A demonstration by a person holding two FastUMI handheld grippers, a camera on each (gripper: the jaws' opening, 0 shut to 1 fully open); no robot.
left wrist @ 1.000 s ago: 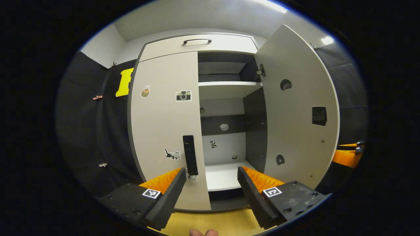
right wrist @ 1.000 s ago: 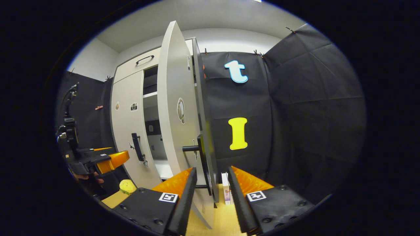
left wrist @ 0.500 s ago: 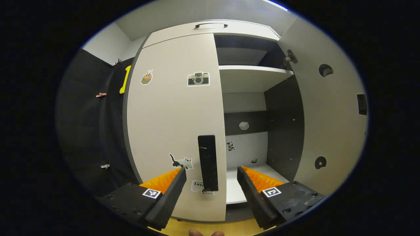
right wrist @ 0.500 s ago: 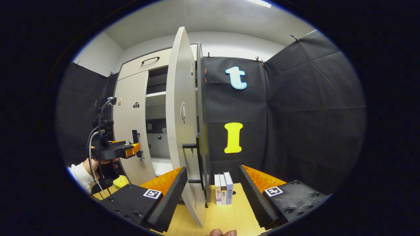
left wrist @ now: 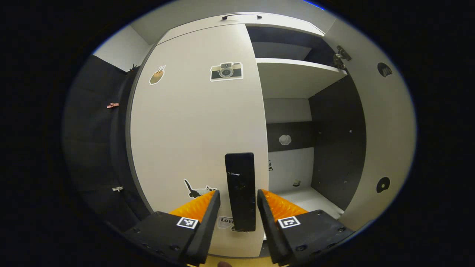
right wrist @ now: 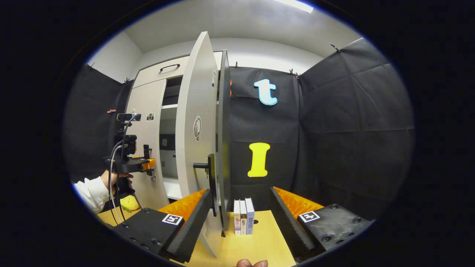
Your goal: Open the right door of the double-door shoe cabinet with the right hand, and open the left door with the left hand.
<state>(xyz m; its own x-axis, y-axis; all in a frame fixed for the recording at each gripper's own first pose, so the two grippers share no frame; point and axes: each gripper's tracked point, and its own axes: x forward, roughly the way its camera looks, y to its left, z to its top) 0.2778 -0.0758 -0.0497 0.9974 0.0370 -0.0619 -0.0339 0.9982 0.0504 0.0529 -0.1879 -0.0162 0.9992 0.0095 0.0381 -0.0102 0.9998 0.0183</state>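
Left gripper [left wrist: 237, 207] jaws straddle the closed left door's [left wrist: 193, 129] black handle [left wrist: 240, 191], contact unclear. Right gripper [right wrist: 239, 218] jaws wide, empty, beside the open right door [right wrist: 195, 141]; books [right wrist: 243, 221] stand on the tabletop [right wrist: 259, 244] just behind that door.

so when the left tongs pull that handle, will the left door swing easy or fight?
Probably easy: the left door is a thin flat panel, like the right door already swung wide. The handle looks like a rigid bar, so it shouldn't flex. Smooth faces might slip.

A staged recording booth: black cloth walls [right wrist: 334, 122] clipped up around a shoe cabinet [left wrist: 193, 122], with books [right wrist: 243, 221] on the wooden floor.
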